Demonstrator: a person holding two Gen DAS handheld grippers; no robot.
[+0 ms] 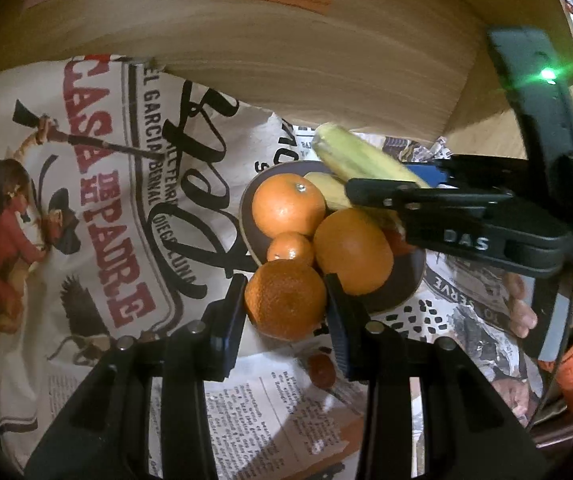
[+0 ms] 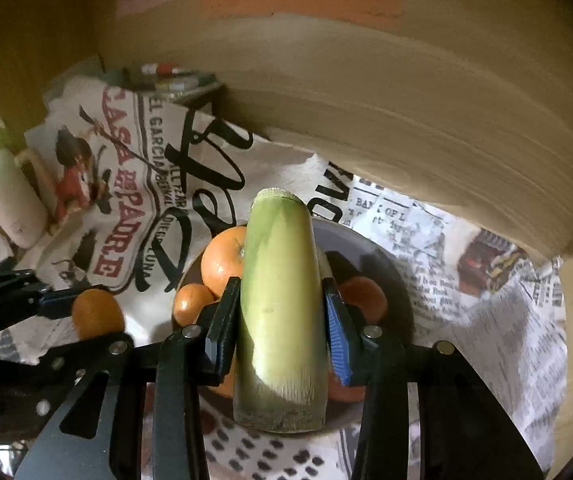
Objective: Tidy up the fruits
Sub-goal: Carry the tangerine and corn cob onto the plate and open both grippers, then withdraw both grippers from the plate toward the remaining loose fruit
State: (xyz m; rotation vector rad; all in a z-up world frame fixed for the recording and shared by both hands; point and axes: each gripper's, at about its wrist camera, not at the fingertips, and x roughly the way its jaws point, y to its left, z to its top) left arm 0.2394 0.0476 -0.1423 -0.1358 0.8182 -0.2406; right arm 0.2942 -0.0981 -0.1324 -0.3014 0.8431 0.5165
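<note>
Item: fruit sorting, mid-transfer. Surface: a desk (image 2: 498, 312) covered in printed newspaper, with a wooden panel behind it.

Left gripper (image 1: 286, 300) — jaws partly closed and pressed on a rough-skinned orange (image 1: 285, 298), which is held at lower centre of the left wrist view, just in front of the plate's near rim. In the right wrist view the same orange is seen at the left edge.

Right gripper (image 2: 282, 320) — jaws narrowed onto a pale green-yellow corn cob (image 2: 278, 304), which is gripped across its middle and held over the plate.

Dark plate (image 1: 402, 292) — found at frame centre; two large oranges (image 1: 288, 205) and a small one (image 1: 290, 249) are held on it, along with another yellowish piece that is partly hidden.

A small reddish fruit (image 1: 321, 368) is seen on the newspaper below the plate.

Step in hand, as judged: two items are being carried together, either onto or off the plate — which cannot be told.

Next move calls for: a clear spot for each piece, a low set-down, and the jaws eased apart only once the round orange is steadied against rolling.
</note>
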